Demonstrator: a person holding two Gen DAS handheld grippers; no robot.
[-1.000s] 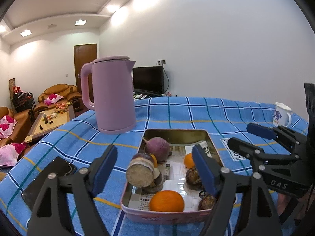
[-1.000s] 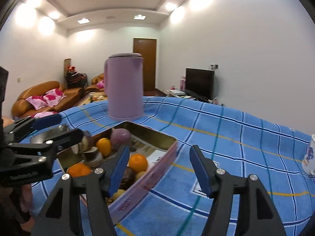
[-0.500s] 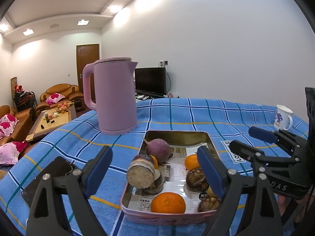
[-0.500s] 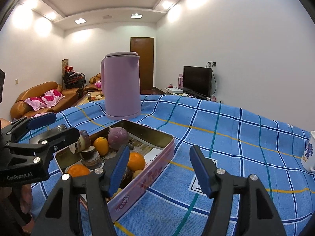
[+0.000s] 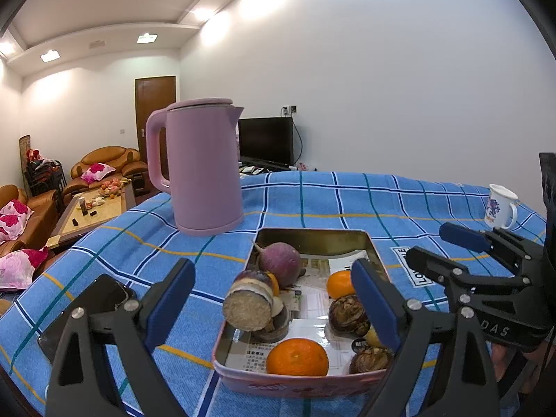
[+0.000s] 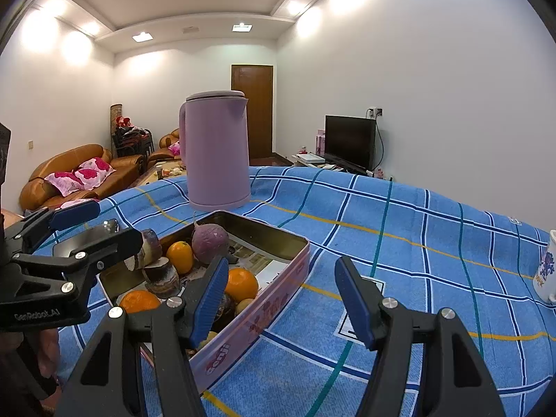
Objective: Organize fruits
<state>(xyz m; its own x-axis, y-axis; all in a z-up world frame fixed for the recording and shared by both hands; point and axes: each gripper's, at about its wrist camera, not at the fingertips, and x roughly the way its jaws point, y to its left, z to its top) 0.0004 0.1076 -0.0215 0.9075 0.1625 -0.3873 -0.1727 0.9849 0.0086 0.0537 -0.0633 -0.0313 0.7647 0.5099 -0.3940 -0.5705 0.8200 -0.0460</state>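
A pink metal tin (image 5: 295, 380) (image 6: 278, 292) sits on the blue checked tablecloth and holds oranges (image 5: 297, 357) (image 6: 241, 284), a purple radish (image 5: 280, 263) (image 6: 210, 243), cut taro pieces (image 5: 248, 304) (image 6: 161, 276) and brown taro roots (image 5: 348, 314). My left gripper (image 5: 272, 297) is open and empty, held above the tin's near end. My right gripper (image 6: 281, 300) is open and empty, over the tin's right wall and the cloth beside it. Each gripper shows in the other's view: the right gripper (image 5: 448, 250) and the left gripper (image 6: 93, 224).
A tall pink kettle (image 5: 199, 166) (image 6: 217, 149) stands just behind the tin. A white printed mug (image 5: 500, 206) (image 6: 547, 271) stands at the far right. A dark phone (image 5: 87, 307) lies on the cloth left of the tin. The table's left edge drops toward sofas.
Both grippers have pulled back and risen a little from the tin, so more of it shows. Their jaws stay open. The fruits have not moved.
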